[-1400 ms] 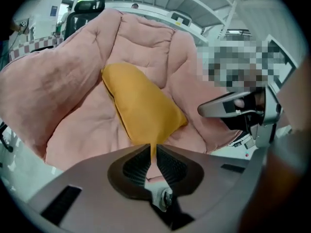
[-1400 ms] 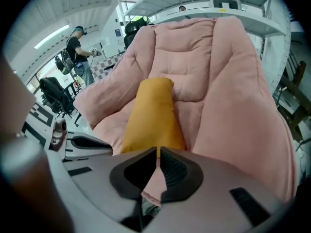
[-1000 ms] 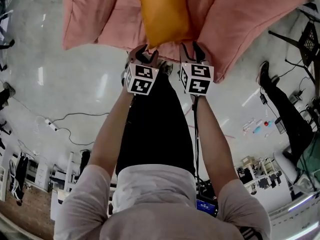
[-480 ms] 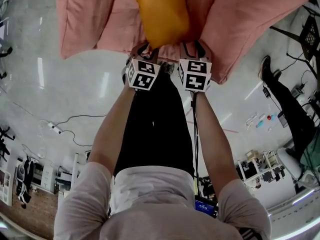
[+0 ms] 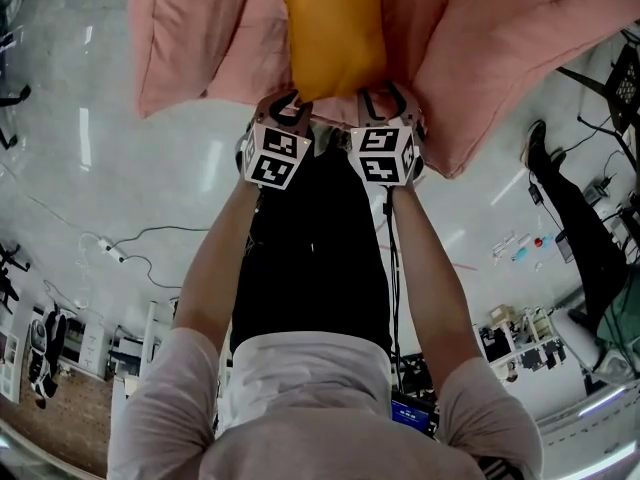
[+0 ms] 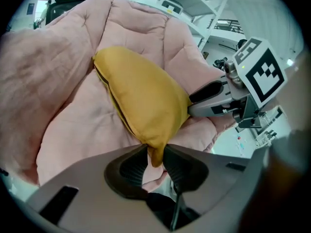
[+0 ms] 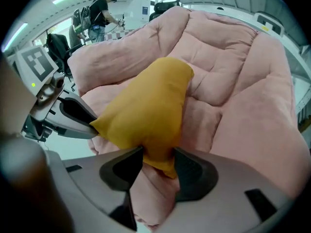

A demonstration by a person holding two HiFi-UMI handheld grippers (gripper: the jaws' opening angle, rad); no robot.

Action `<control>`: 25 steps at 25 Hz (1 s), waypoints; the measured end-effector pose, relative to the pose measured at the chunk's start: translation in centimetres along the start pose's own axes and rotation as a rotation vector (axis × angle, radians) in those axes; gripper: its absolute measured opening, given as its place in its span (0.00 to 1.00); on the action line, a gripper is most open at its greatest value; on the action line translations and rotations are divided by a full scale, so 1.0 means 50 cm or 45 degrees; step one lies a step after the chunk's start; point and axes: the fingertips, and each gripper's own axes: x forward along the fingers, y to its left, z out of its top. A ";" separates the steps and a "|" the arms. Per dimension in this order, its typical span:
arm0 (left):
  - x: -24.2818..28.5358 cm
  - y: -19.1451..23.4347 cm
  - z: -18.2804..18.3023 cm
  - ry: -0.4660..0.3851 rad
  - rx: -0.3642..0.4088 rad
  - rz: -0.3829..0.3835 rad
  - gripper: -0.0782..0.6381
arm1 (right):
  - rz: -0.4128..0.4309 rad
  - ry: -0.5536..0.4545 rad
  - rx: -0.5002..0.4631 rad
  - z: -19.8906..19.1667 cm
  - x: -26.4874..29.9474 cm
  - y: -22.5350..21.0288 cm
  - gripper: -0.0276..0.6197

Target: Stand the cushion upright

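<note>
Two claws work the yellow cushion [image 6: 141,96] lying on the pink padded seat [image 6: 63,115], at the seat's front edge. The left claw [image 6: 155,148], just closing, nips one corner. The right claw [image 7: 158,152], just widened, straddles the other unclamped, seemingly readying a lift upright.

The head camera looks steeply down from above the person's shoulders, past both forearms to the pale glossy floor [image 5: 130,168]. The pink quilted padded seat [image 5: 200,38] lies at the far edge of that view. The camera on the left gripper [image 5: 287,103] sits just behind its jaws, faces the far seat, and is very near the mustard-yellow fabric cushion [image 6: 141,96]. The right gripper [image 5: 385,98] shows at its right side. The right gripper's camera is just as close, with the left gripper at its left. All three views share the cushion's near end and the seat around it.
</note>
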 end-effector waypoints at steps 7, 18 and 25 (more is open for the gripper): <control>0.002 -0.002 -0.013 0.013 0.012 -0.001 0.23 | 0.040 0.011 -0.081 -0.008 0.019 0.009 0.32; -0.034 0.016 -0.016 -0.026 -0.056 0.082 0.20 | 0.220 -0.073 -0.204 0.012 -0.019 0.045 0.18; -0.085 0.036 -0.010 -0.055 -0.068 0.153 0.18 | 0.278 -0.124 -0.206 0.029 -0.058 0.079 0.15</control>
